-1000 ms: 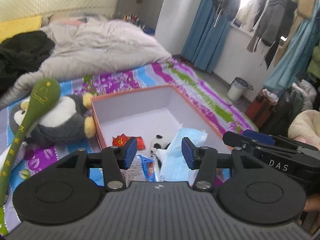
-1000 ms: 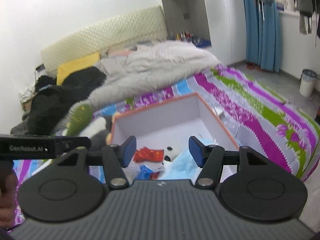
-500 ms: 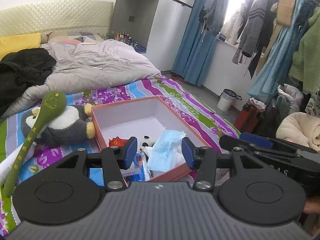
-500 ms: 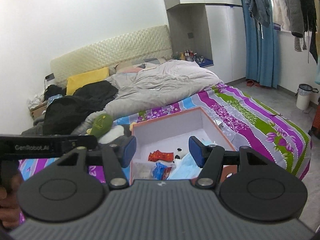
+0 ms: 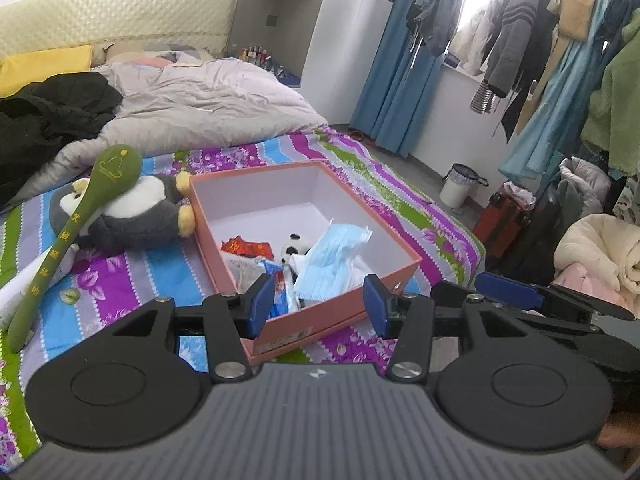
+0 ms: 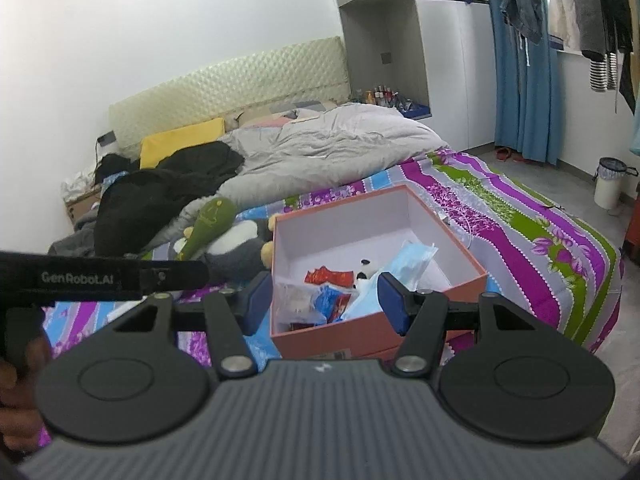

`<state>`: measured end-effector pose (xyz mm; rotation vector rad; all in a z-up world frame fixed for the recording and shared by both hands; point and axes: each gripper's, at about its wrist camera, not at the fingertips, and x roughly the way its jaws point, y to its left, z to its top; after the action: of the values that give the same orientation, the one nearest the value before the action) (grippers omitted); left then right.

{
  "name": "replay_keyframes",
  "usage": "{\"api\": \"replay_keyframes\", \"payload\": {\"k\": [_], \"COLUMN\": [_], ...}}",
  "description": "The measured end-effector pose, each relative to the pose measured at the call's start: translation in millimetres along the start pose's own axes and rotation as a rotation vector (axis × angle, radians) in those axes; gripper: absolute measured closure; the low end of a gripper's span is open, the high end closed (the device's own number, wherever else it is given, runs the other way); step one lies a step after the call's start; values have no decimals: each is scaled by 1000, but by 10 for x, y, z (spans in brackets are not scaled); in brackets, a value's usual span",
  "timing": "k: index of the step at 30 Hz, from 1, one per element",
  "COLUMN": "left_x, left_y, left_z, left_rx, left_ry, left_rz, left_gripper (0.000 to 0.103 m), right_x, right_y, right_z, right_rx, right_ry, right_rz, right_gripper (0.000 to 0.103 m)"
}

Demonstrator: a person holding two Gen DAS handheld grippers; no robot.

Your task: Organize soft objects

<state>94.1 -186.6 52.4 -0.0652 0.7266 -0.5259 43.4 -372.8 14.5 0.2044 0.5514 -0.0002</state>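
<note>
Both your grippers hang above the near edge of the bed, jaws spread and empty: left gripper (image 5: 319,304), right gripper (image 6: 325,303). Orange box (image 5: 216,240) sits open on the striped bedspread (image 5: 120,280), holding blue face masks (image 5: 332,256), a small panda toy (image 5: 294,246) and a red packet (image 5: 246,247). Penguin plush (image 5: 132,216) touches the box's left wall, green plush spoon (image 5: 76,232) across it.

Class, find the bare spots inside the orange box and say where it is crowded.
The orange box is bare across its far half, by the far walls. Its near end is crowded: blue face masks, small panda toy, red packet.
</note>
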Motion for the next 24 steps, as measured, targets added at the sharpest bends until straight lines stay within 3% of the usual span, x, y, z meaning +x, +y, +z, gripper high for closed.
{"api": "replay_keyframes", "payload": {"k": [15,16,17,18,19,21,24], "left_x": [-7,7,22,28,27,28,29], "left_y": [45,52,57,63,71,87,115], "left_z": [-138,-138,-137,-140,-145,-151,-158], "left_rx": [-34,-36,-39,-42,-48,-52,-63], "left_ry": [25,33,39,36,27,22,17], "left_rz": [10,9,12,14,20,22,26], "left_gripper": [46,42,31,20,17,8,4], "right_x": [-20,-20,-18,-21,-27,-20,-2], "right_y": [-40,-51,-67,-80,-99,-118,-140], "right_z": [-95,-95,-90,-94,-93,-94,-108], "right_rx": [15,14,18,25,33,38,48], "right_ry": [16,14,13,9,3,6,14], "right_rz": [-13,-20,-27,-28,-42,-58,-58], "right_gripper": [42,37,20,11,5,5,5]}}
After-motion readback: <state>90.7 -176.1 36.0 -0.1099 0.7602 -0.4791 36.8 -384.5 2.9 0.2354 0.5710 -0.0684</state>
